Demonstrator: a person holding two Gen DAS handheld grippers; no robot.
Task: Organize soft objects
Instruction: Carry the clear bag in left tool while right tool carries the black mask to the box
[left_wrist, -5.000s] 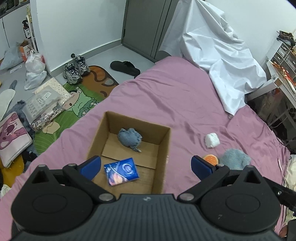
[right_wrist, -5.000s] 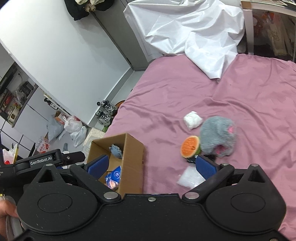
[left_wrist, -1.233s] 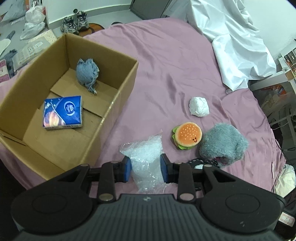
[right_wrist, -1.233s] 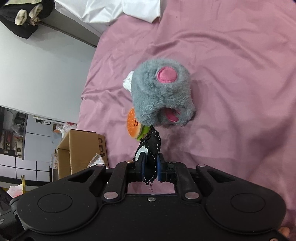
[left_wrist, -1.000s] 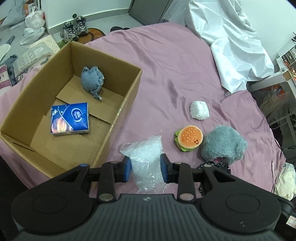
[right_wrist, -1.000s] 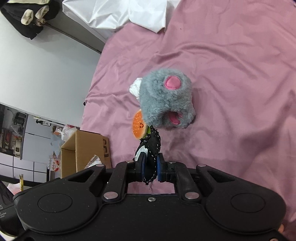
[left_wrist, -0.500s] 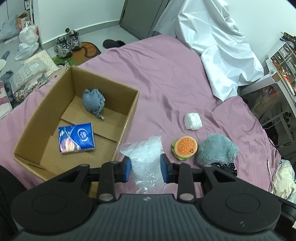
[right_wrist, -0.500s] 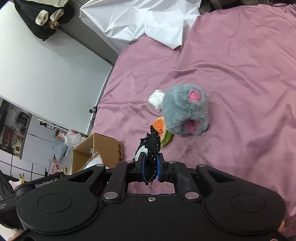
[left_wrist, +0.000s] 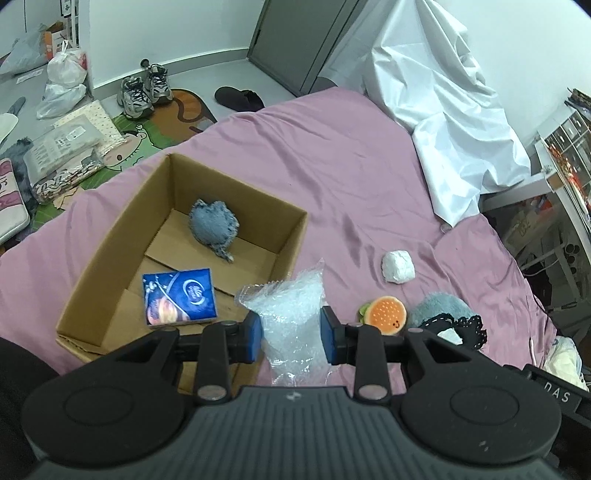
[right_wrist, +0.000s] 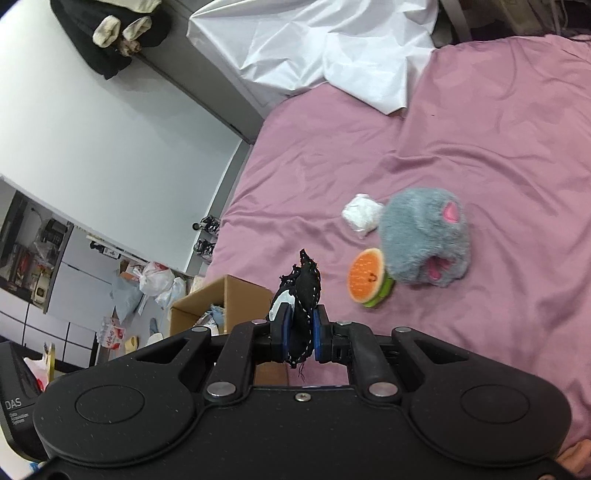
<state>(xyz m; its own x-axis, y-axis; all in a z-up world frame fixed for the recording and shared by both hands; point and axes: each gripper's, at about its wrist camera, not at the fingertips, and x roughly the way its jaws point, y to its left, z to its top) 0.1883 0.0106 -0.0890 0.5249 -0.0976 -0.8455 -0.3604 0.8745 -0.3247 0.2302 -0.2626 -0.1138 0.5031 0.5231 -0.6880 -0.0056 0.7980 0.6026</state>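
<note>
Holding a load in each hand, the person has both grippers busy over the bed (left_wrist: 332, 177). The left gripper (left_wrist: 291, 334) has its jaws clamped on a clear plastic bag (left_wrist: 291, 314), hanging just beside the near corner of the cardboard box (left_wrist: 110, 236). The right gripper (right_wrist: 298, 332) has its jaws pinched almost shut on a black cloth piece with white stitching (right_wrist: 304, 295), raised above the sheet. Two things already lie in the box: a blue tissue pack (left_wrist: 180, 297) and a blue-grey fuzzy ball (left_wrist: 214, 226). Left on the bed are the burger toy (left_wrist: 386, 315), the grey plush (right_wrist: 424, 236) and a white wad (left_wrist: 397, 266), close together. By my reckoning that's roughly halfway: two stowed, two in hand to drop in, three waiting.
</note>
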